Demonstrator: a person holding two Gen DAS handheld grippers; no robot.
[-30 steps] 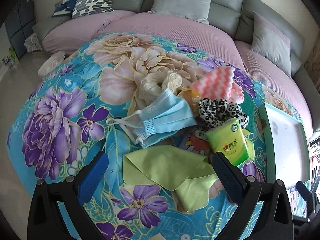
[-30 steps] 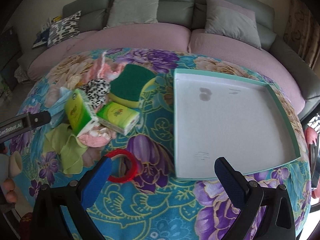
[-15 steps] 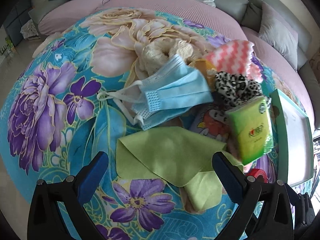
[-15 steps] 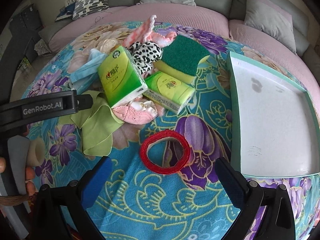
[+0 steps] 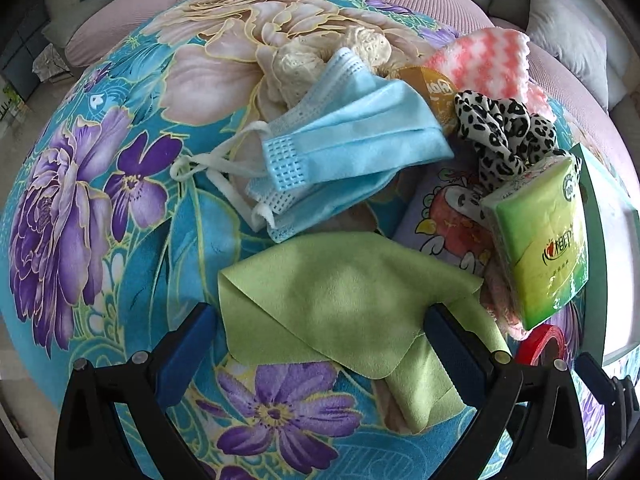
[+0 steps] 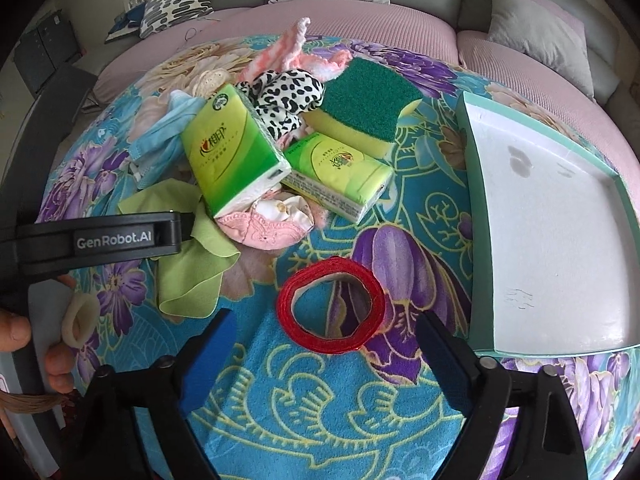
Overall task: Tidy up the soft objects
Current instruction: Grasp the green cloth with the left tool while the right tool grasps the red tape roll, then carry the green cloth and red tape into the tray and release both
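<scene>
A pile of soft things lies on the floral cloth. My left gripper is open, its fingers on either side of a green cloth. Beyond it lie blue face masks, a leopard scrunchie, a pink-white knit cloth and a green tissue pack. My right gripper is open and empty, just before a red ribbon ring. Two tissue packs, a green-yellow sponge and a pink cloth lie beyond it. The left gripper's body shows at left.
A white tray with a teal rim sits at the right of the table and holds nothing. A pink and grey sofa with cushions curves behind the table. The table's front edge is close to both grippers.
Both grippers have moved forward and down toward the pile. The green cloth now sits between the left fingers, and the red ring is nearer the right fingers.
</scene>
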